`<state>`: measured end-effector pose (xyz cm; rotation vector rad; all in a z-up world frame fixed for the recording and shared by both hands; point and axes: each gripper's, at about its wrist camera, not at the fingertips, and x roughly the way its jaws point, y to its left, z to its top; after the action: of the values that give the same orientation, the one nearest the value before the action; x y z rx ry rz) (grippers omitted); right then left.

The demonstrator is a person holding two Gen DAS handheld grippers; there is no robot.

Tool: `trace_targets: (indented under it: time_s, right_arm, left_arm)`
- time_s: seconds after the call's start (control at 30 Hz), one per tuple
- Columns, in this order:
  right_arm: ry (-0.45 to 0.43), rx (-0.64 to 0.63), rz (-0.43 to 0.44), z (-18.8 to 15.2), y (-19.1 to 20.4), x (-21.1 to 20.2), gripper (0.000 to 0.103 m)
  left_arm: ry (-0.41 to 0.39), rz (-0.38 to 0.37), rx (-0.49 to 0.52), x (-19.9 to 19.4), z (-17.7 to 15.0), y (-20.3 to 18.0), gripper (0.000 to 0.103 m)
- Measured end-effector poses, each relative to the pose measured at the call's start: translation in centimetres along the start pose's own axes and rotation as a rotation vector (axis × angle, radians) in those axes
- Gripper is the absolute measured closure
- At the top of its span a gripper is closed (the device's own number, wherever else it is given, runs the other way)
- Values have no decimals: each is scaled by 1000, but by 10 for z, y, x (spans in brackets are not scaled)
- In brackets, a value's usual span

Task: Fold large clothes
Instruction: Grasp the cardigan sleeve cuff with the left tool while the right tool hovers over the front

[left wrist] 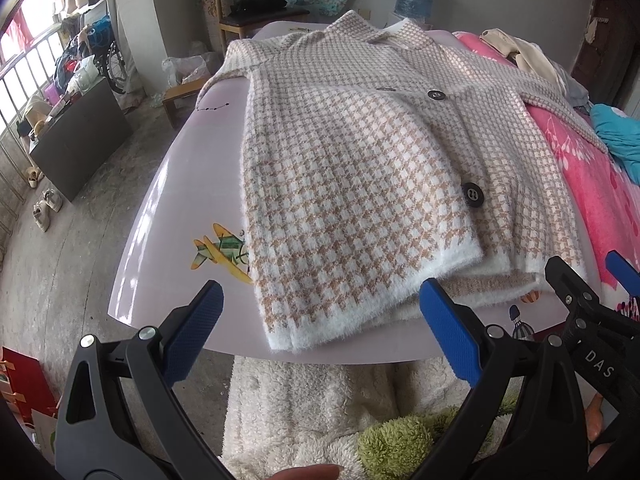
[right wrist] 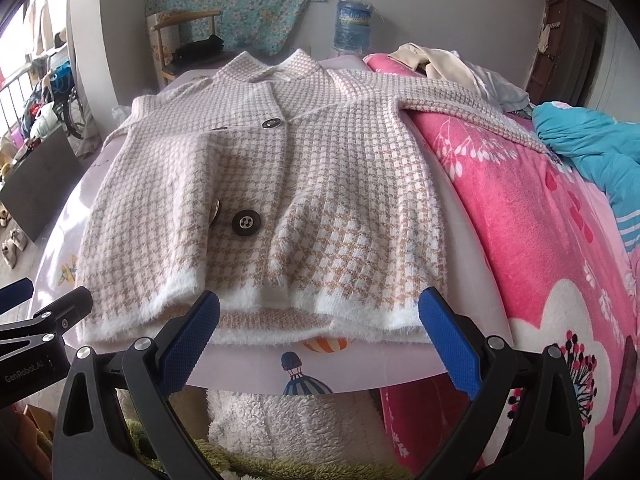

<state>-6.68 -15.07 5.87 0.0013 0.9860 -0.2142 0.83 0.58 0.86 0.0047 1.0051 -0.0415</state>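
- With both tools held short of the hem, the next fold is best begun, by judgement, by gripping the two layers together at the white band, one corner per tool, and lifting evenly so the fuzzy knit does not skew.
- Left gripper [left wrist: 320, 328]: jaws spread wide, holding nothing; the hem's left corner lies just ahead, between its pads.
- Right gripper [right wrist: 319, 334]: equally wide apart and empty; the hem's middle and right part lie just beyond its tips.
- Cardigan [right wrist: 248, 168]: beige-and-white houndstooth knit, flat on the lilac printed table [left wrist: 168, 208], collar farthest from the tools, dark buttons [right wrist: 245, 222] fastened.
- Sleeve [right wrist: 472, 114]: ahead to the right, stretched onto the pink blanket [right wrist: 520, 220], not yet folded in.
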Motion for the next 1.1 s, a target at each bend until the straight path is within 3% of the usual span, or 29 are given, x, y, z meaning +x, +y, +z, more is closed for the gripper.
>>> trace_targets:
  time_s: [0.2,0.43,0.57,0.73,0.8,0.9,1.03,1.1]
  right_arm:
    - [-1,-29,-25,9,4,10,6]
    - [3,-104,7,33,8,32,6]
    - [-24,-180,119,71,15,39,6]
    - [-41,-378,334,137,59,49,6]
    - [-77,-427,419,160,82,55,6]
    - [-109,-493,470,187,122,78,6]
    - [-29,-497,545,211,164,131,8]
    - [24,-515,555,214,182,156,22]
  left_arm:
    - [13,21,4,16,8,9,8]
    - [3,72,7,35,25,29,8]
    - [-53,63,0,43,52,54,8]
    - [-172,-46,-85,49,102,104,8]
    - [-196,-26,-116,57,129,123,8]
    - [-226,40,-162,73,166,152,8]
    - [-134,-10,-306,124,206,206,8]
    - [-57,-58,-430,155,214,238,8]
